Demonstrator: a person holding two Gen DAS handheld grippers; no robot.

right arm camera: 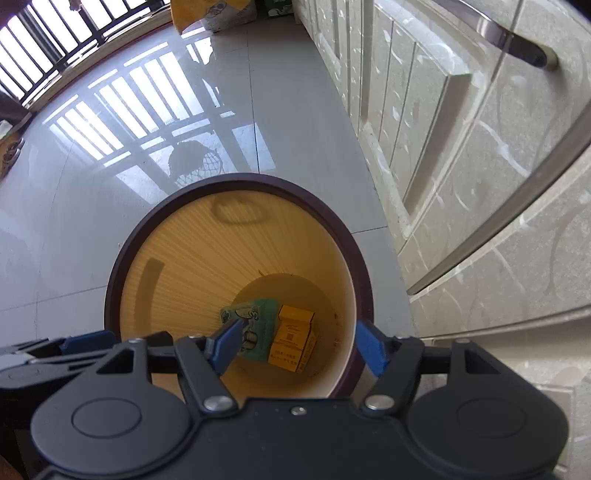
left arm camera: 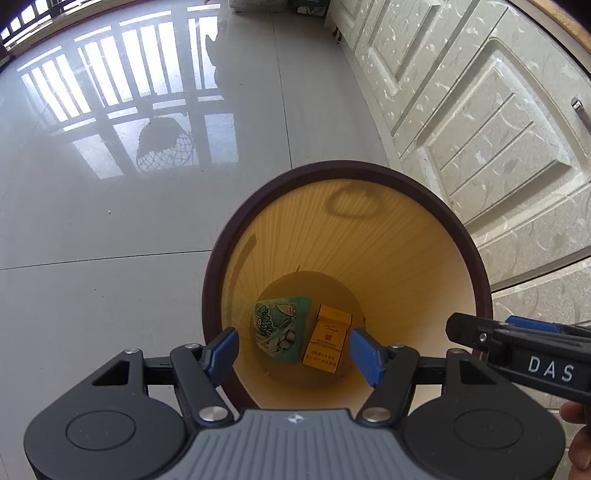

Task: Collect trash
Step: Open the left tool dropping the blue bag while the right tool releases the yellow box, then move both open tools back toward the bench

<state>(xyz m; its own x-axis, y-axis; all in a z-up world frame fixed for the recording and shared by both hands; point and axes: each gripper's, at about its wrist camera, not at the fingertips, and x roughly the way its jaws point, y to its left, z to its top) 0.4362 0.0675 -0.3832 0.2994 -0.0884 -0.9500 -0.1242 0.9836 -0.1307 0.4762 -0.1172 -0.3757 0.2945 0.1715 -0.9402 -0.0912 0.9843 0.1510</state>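
Note:
A round bin (left arm camera: pixel 388 236) with a dark brown rim and yellow ribbed inside stands on the floor; it also shows in the right wrist view (right arm camera: pixel 207 251). At its bottom lie a green snack wrapper (left arm camera: pixel 280 328) (right arm camera: pixel 258 314) and an orange cigarette box (left arm camera: pixel 327 345) (right arm camera: pixel 293 338). My left gripper (left arm camera: pixel 293 350) hovers open and empty above the bin's near rim. My right gripper (right arm camera: pixel 297 345) is open and empty above the bin too. The right gripper shows at the left wrist view's right edge (left arm camera: pixel 517 347), the left gripper at the right view's left edge (right arm camera: pixel 55 354).
Glossy grey tiled floor (left arm camera: pixel 129 221) spreads to the left and far side with window-railing reflections. Pale embossed cabinet doors (left arm camera: pixel 498 129) run along the right, close to the bin. Bags or boxes (right arm camera: pixel 214 14) stand at the far end of the floor.

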